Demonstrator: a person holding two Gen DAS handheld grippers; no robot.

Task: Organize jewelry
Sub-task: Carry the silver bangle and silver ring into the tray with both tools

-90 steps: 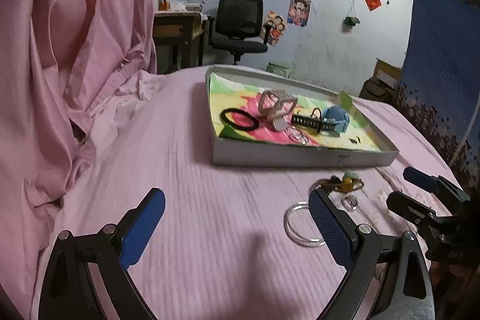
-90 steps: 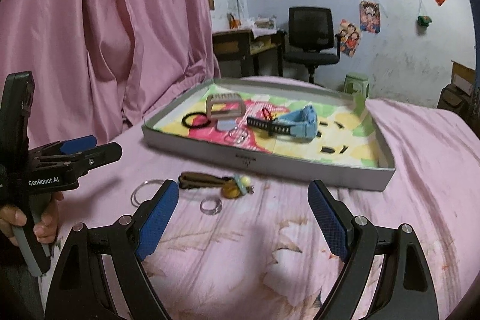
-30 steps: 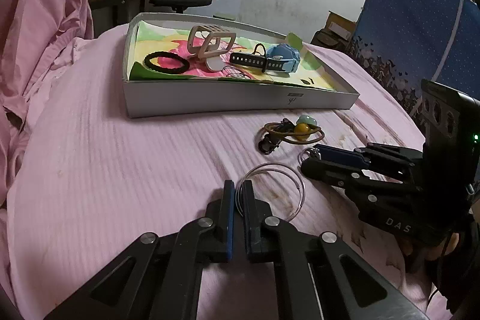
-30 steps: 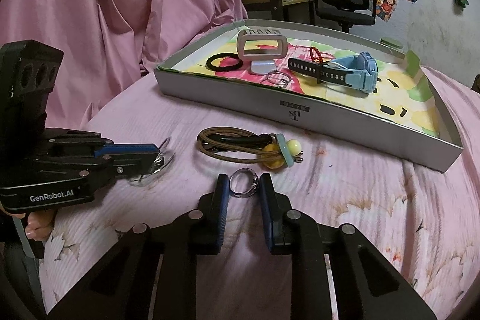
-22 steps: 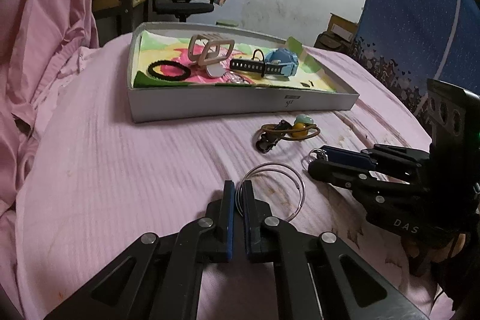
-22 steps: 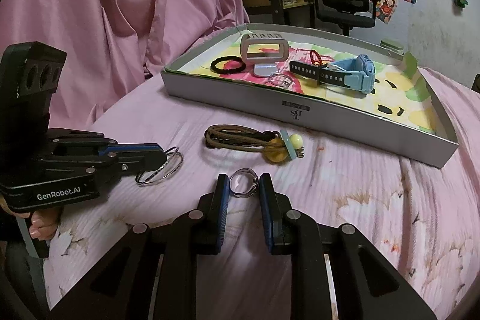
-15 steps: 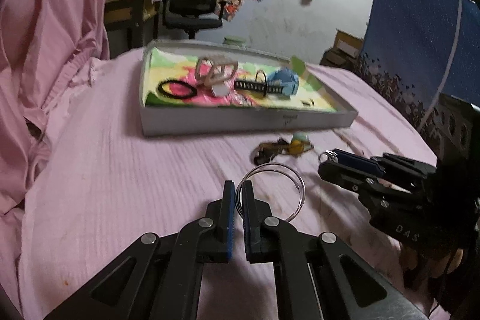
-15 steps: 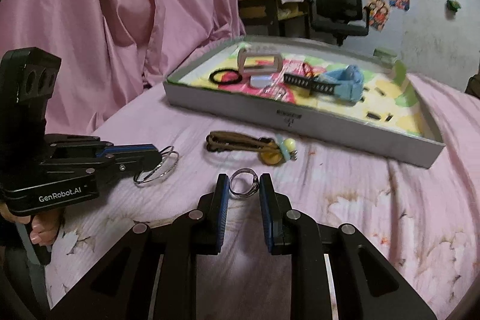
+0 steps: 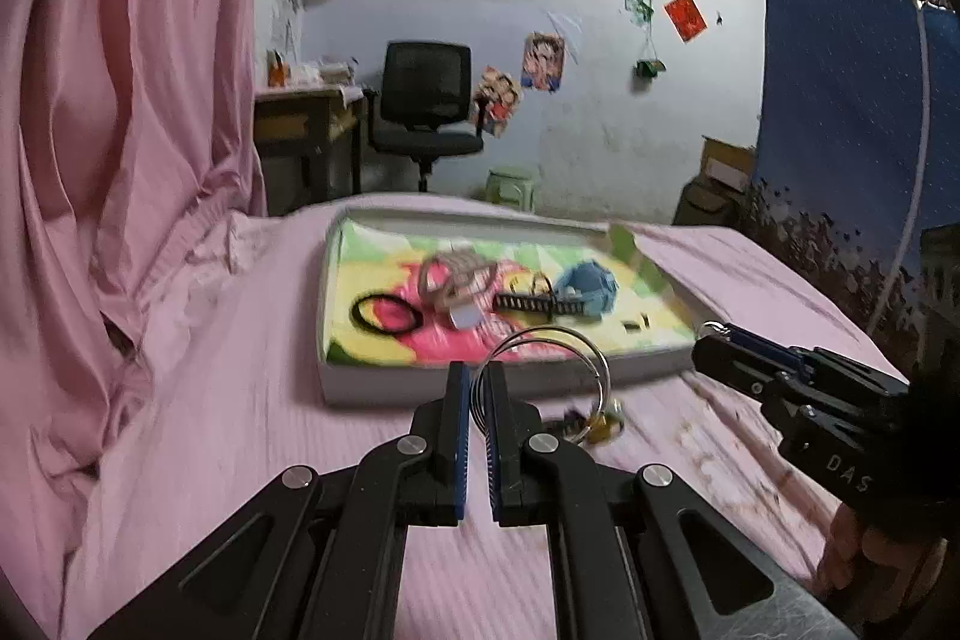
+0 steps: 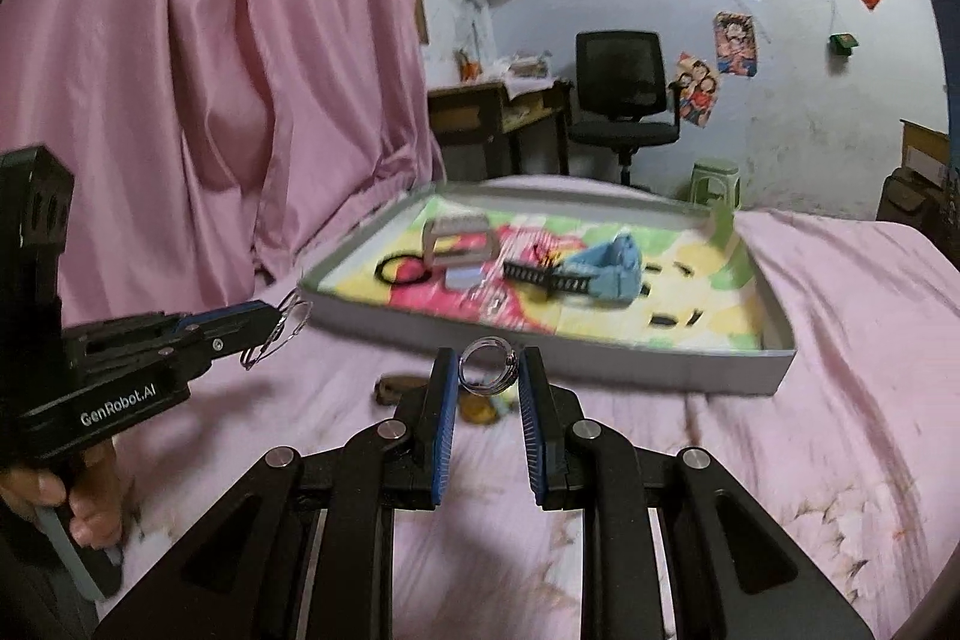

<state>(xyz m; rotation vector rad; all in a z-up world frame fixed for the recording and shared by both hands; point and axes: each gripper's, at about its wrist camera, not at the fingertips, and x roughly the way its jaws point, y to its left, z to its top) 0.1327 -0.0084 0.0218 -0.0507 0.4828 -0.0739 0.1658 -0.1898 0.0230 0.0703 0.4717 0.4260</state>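
**Both rings lifted, tray ahead**

The left claw (image 9: 474, 388) is closed on the near edge of a pair of thin bangles (image 9: 549, 361), which stand up from its blue pads (image 9: 459, 436) above the pink bed (image 9: 210, 430). The right claw (image 10: 483, 382) is clamped across a small silver ring (image 10: 487, 363), pinched by its two sides. Both pieces hang in the air in front of the near wall of the tray (image 10: 600, 367).

The tray sits farther back on the bed and holds a black hair tie (image 10: 401, 270), a beige stand (image 10: 459, 235) and a blue watch (image 10: 600, 271). A brown cord bracelet (image 10: 396, 388) with beads lies on the bed, just near of the tray and under the claws.

The step in hand looks like carrying both pieces over the wall and setting them inside. To do it well, each claw should travel high enough that the hanging bangles pass over the rim without catching. The open patches of the floor, at the near left and the right, seem the safest landing spots. Lowering close to the floor before letting go should keep the round pieces from rolling or bouncing into the watch. The ring's grip is narrow, so a steady, level carry matters.
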